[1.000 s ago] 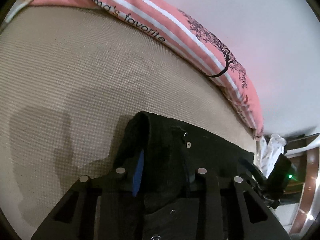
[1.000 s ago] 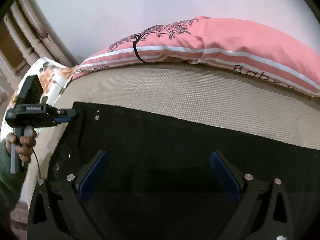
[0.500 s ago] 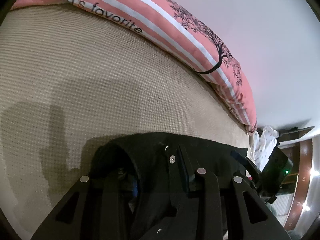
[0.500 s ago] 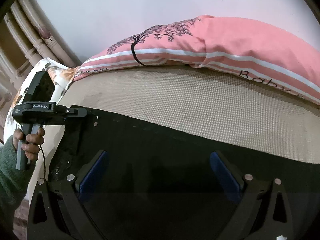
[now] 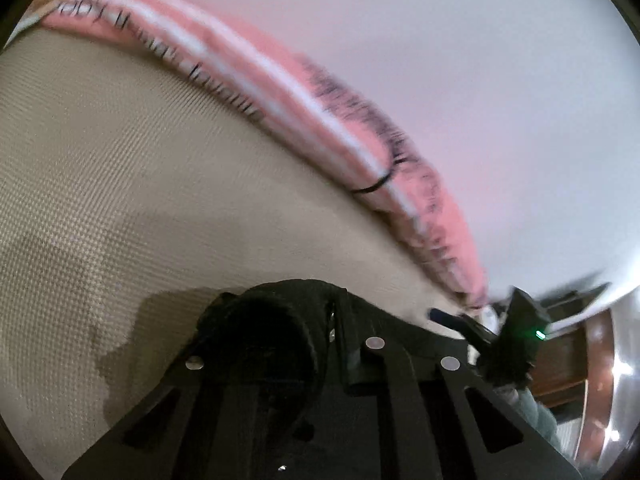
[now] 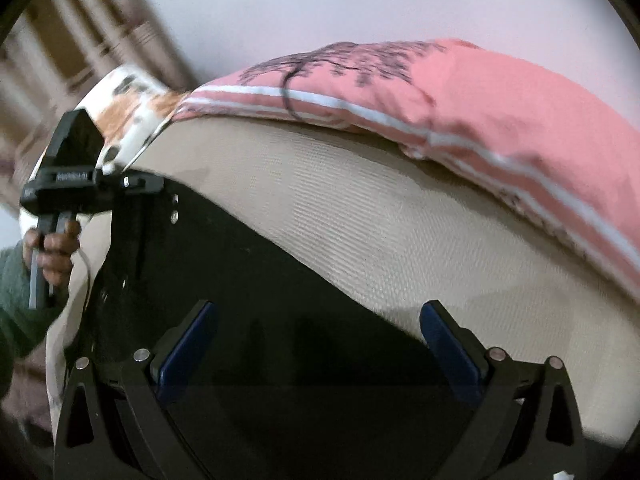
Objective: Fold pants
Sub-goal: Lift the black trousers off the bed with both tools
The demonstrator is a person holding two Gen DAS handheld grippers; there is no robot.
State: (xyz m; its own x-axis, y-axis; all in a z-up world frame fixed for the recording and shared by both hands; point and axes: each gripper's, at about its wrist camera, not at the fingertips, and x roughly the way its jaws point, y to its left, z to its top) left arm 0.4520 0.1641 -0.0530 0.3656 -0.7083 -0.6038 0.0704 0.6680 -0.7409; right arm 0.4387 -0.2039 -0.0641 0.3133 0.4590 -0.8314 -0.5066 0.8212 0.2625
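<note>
Black pants (image 6: pixel 280 300) lie across the beige bed cover (image 6: pixel 360 208). My right gripper (image 6: pixel 320 340) hovers just above them, open, its blue pads (image 6: pixel 188 344) wide apart with nothing pinched. At the left, my left gripper (image 6: pixel 132 186) is closing its jaws on the pants' studded waistband corner and holds it raised off the bed. In the blurred left wrist view the bunched waistband (image 5: pixel 272 320) covers my left gripper (image 5: pixel 332 332), so its fingertips are hidden. The right gripper's black housing (image 5: pixel 520 332) with a green light sits at the far right.
A pink pillow with a tree print (image 6: pixel 460 92) lines the far edge against the white wall. A floral pillow (image 6: pixel 128 104) and a rattan headboard (image 6: pixel 80 52) stand at the left. A hand in a green sleeve (image 6: pixel 56 244) holds the left gripper's handle.
The left gripper's jaws have closed further on the waistband and lifted it a little. The right gripper has slid sideways and rolled, tilting its view, and it stays open.
</note>
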